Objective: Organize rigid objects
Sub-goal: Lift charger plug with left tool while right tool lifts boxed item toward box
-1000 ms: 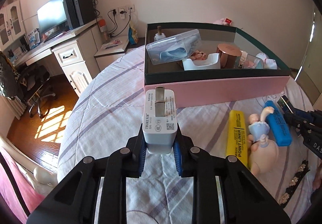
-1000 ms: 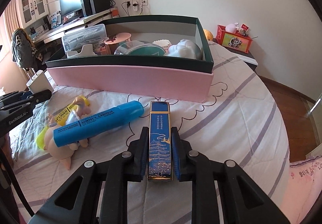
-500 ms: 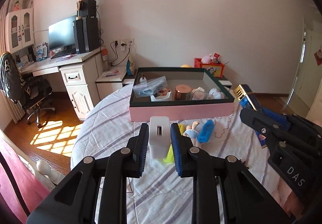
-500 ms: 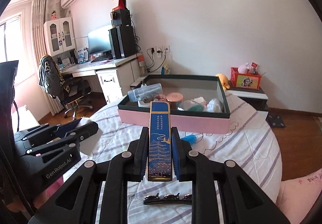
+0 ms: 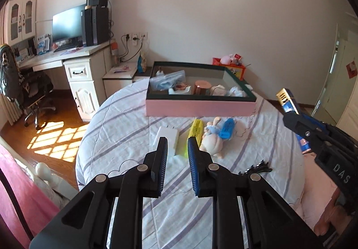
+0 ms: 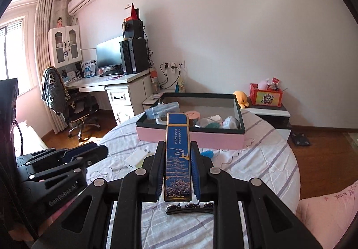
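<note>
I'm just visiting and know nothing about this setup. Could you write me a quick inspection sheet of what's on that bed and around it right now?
Surface: round bed with a striped white cover.
Job's things: pink box holding several items; white charger, yellow marker, blue marker and a doll lie on the cover in front of it.
Clutter: black hair clip near the front edge.
Grippers: left gripper open, holding nothing; right gripper shut on a blue patterned box, held above the cover.
Cables: plugs and cords at the wall sockets.
Surroundings: desk with monitor, office chair, wooden floor.
</note>
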The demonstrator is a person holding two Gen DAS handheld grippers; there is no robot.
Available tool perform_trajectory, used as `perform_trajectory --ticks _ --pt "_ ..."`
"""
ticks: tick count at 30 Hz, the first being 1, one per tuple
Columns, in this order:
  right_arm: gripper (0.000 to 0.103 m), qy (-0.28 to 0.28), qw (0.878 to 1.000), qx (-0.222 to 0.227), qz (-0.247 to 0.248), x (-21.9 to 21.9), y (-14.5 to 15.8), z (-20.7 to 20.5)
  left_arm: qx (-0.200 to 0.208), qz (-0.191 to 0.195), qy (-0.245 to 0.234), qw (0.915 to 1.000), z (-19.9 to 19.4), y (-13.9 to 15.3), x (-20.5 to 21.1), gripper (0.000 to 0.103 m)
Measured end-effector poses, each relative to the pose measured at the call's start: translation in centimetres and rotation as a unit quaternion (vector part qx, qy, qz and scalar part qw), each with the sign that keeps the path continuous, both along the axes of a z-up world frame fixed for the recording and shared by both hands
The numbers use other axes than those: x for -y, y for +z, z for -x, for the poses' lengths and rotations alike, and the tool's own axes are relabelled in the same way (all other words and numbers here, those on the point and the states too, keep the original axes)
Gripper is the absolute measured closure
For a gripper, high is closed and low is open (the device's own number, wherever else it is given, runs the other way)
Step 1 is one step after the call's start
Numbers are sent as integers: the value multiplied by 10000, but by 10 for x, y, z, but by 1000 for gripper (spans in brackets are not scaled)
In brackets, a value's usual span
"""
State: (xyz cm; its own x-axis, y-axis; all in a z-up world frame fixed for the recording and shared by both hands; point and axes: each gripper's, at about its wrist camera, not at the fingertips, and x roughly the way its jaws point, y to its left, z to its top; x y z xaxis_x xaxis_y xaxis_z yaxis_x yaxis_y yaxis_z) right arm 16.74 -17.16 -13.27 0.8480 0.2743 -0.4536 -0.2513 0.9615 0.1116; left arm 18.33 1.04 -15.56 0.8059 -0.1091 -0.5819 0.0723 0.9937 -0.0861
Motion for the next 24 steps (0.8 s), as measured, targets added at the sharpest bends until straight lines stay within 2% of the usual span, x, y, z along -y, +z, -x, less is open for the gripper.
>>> perform_trajectory --ticks 4,7,10,11,12,15,22,23,24 --pt "82 -5 9997 -228 -70 7 -17 -12 -356 8 38 9994 -16 -25 -11 81" --pt "82 34 9993 -349 -97 7 -27 -19 -543 41 34 9985 -29 -40 -15 74" --pt "82 113 9988 -468 -118 7 -37 -28 -684 59 -16 9976 -44 -53 -13 60" --pt "82 143 9985 -506 -128 6 -39 -31 -720 24 -71 9974 -50 -57 -11 47" --pt "82 161 9983 -542 -145 6 -42 -35 -751 -72 -71 9971 -56 -60 -9 43" --pt "82 185 9977 -632 -155 6 -50 -43 -847 -326 -57 9959 -75 -72 -3 43" --pt "82 181 9966 -787 -157 7 -61 -64 -1159 -530 -61 9918 -116 -88 3 44" --pt "82 185 9964 -816 -161 8 -62 -67 -1150 -570 -107 9917 -120 -89 6 49" --pt "82 181 9962 -833 -170 8 -63 -69 -1146 -600 -206 9914 -124 -89 9 61"
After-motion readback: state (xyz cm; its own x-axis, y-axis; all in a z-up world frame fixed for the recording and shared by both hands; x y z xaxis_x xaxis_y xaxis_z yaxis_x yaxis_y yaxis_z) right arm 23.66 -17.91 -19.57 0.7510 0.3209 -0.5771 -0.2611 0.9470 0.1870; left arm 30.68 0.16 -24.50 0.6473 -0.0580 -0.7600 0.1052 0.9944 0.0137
